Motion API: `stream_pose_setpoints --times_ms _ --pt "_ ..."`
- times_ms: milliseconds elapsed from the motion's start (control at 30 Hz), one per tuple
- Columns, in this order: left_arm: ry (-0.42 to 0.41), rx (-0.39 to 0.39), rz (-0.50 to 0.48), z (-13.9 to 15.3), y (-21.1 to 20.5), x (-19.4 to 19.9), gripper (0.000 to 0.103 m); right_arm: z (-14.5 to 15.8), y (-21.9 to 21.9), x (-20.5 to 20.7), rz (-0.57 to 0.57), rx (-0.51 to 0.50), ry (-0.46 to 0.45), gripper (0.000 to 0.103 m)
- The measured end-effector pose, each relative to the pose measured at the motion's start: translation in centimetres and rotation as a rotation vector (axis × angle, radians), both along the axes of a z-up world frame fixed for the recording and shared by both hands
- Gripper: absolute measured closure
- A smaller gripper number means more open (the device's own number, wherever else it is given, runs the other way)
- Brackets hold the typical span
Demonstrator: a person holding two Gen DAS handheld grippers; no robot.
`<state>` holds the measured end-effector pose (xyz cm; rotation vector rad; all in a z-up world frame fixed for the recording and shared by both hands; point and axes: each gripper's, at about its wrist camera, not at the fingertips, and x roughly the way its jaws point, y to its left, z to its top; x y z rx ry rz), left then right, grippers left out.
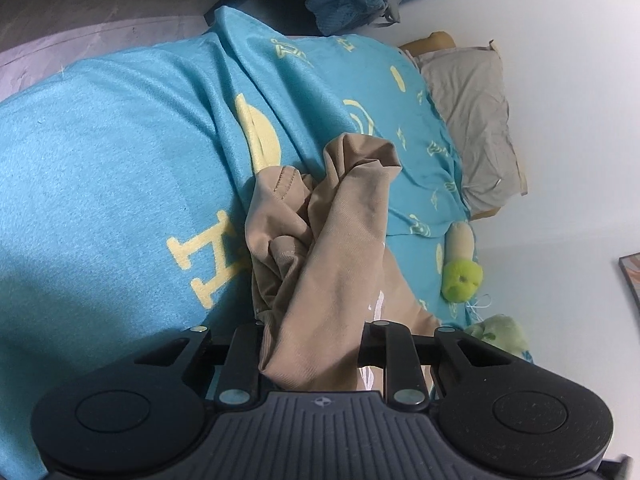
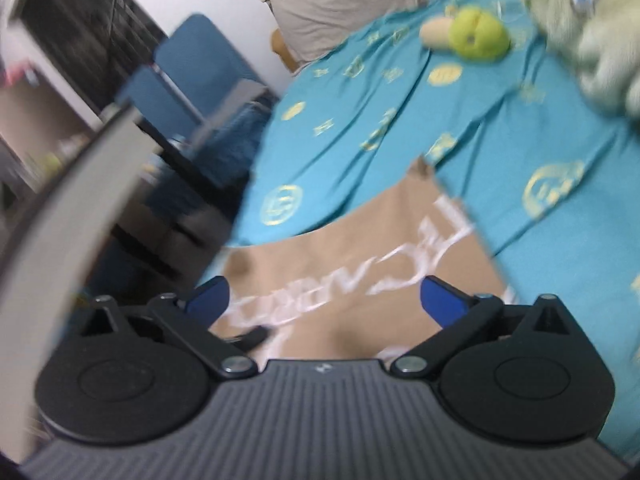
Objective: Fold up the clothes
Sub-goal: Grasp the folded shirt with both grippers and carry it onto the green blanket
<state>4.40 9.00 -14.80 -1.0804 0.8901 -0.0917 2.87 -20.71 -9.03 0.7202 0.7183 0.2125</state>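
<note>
Fingers: L gripper (image 1: 310, 344) is clamped on a bunched length of the tan garment (image 1: 320, 232); cloth fills the gap between the jaws, fingertips hidden under fabric. R gripper (image 2: 324, 300) has its blue pads (image 2: 442, 300) spread wide, holding nothing, poised above the flat part of the same garment.

Landmark = turquoise bedspread (image 1: 112, 140) w/ yellow print.

Garment location: lies on the bedspread, approx. mid-bed. In the R wrist view a flat tan panel w/ white lettering (image 2: 352, 280) is spread out, one corner pointing toward the pillow (image 2: 352, 4). In the L wrist view the remainder is crumpled and draped up into the L gripper.

Status (judgement): early to mid stage.
- Done: garment partly laid flat; one section gathered and lifted.
- Left: no finished fold visible; bunched section needs laying over or smoothing, then further folds.

Other items on the bedspread, pillow side of the garment: green plush toy (image 1: 462, 276), pale plush (image 2: 580, 28). R view is motion-blurred; lettering not legible.
</note>
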Motion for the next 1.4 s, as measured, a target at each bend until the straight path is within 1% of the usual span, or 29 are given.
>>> stream_pose_setpoints --times_ms 100,133,200,300,400,433,500,533,567,600,667,733,767,833,900,1067,1133,1200,1333,1400 --pt "-0.006 -0.005 0.002 0.1 0.2 -0.3 0.078 -2.2 -0.8 0.0 -0.005 0.251 0.105 0.000" --pt "-0.009 -0.009 0.003 0.1 0.3 -0.4 0.078 -3.0 -0.9 0.1 -0.002 0.312 0.147 0.000" --pt "-0.015 -0.015 0.005 0.2 0.3 -0.5 0.078 -4.9 -0.5 0.6 0.013 0.404 0.234 0.000" --pt "-0.025 -0.025 0.007 0.3 0.4 -0.6 0.079 -7.7 0.3 1.4 0.010 0.535 0.338 0.000" --pt "-0.035 -0.035 0.010 0.4 0.5 -0.8 0.081 -9.6 1.2 2.0 -0.015 0.600 0.400 0.000" --pt "-0.038 -0.038 0.011 0.4 0.5 -0.8 0.081 -10.0 1.4 2.2 -0.028 0.608 0.403 0.001" --pt "-0.044 -0.044 0.013 0.5 0.6 -0.9 0.083 -10.2 1.1 2.0 -0.104 0.596 0.389 0.002" --pt "-0.050 -0.049 0.015 0.5 0.7 -1.1 0.083 -10.3 0.8 1.9 -0.149 0.585 0.378 0.008" --pt "-0.055 -0.056 0.018 0.5 0.7 -1.2 0.083 -10.3 0.4 1.7 -0.192 0.575 0.373 0.022" --pt "-0.057 -0.064 0.019 0.6 0.8 -1.3 0.083 -10.2 0.0 1.4 -0.233 0.564 0.371 0.030" --pt "-0.060 -0.073 0.020 0.7 0.8 -1.5 0.084 -10.2 -0.6 1.0 -0.303 0.553 0.356 0.036" --pt "-0.067 -0.070 0.016 0.9 0.7 -1.7 0.084 -9.8 -0.7 0.8 -0.345 0.520 0.323 0.046" --pt "-0.071 -0.068 0.014 1.1 0.7 -1.7 0.084 -9.4 -0.6 0.8 -0.350 0.498 0.299 0.049" --pt "-0.078 -0.075 0.008 1.6 0.7 -2.0 0.084 -8.8 -0.3 0.7 -0.347 0.462 0.254 0.060" --pt "-0.086 -0.084 -0.002 2.2 0.7 -2.4 0.084 -8.0 -0.1 0.4 -0.342 0.445 0.218 0.065" --pt "-0.098 -0.100 -0.037 5.4 0.5 -3.6 0.084 -4.6 0.1 -1.2 -0.330 0.391 0.122 0.067" --pt "-0.106 -0.114 -0.044 7.3 0.2 -4.2 0.084 -3.3 -0.2 -2.4 -0.333 0.395 0.100 0.067" --pt "-0.108 -0.105 -0.069 9.7 -0.6 -4.5 0.084 -1.3 -1.1 -3.5 -0.337 0.388 0.077 0.067" --pt "-0.122 -0.089 -0.143 14.7 -3.6 -5.1 0.084 2.9 -4.0 -6.0 -0.351 0.374 0.026 0.067" --pt "-0.133 -0.095 -0.180 17.1 -6.3 -5.0 0.084 5.1 -6.2 -7.2 -0.369 0.371 -0.007 0.067"
